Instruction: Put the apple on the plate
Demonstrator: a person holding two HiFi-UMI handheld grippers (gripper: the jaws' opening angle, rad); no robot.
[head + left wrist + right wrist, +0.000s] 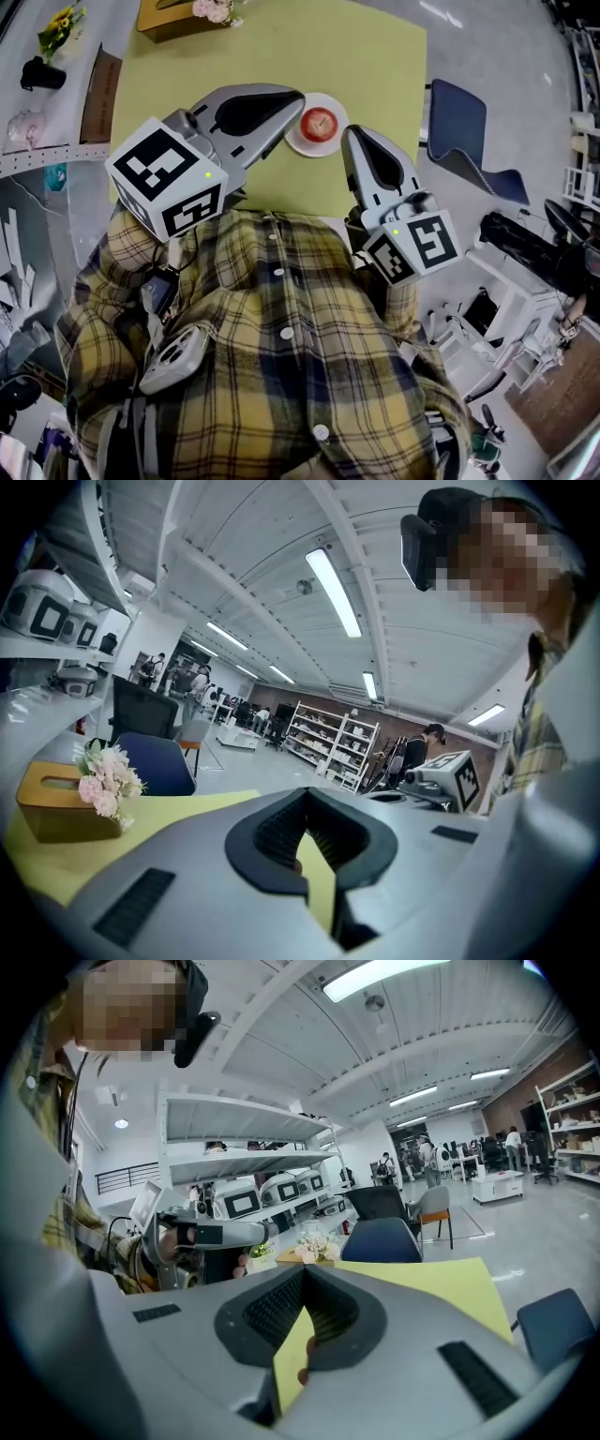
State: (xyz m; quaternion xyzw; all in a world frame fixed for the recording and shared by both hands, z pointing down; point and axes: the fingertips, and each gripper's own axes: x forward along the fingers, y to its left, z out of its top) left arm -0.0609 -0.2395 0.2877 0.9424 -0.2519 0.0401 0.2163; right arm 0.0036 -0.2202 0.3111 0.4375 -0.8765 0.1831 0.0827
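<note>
Head view: you are holding left gripper (298, 97) and right gripper (352, 133) shut, empty; apple (319, 122) is lying on plate (296, 142) between their tips, perhaps slightly nearer the left.

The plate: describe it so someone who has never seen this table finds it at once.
Start at the yellow-green table. Near its front edge, between the left gripper and the right gripper, sits the plate. It is small, round and white, the only dish there, with a red apple on it.
</note>
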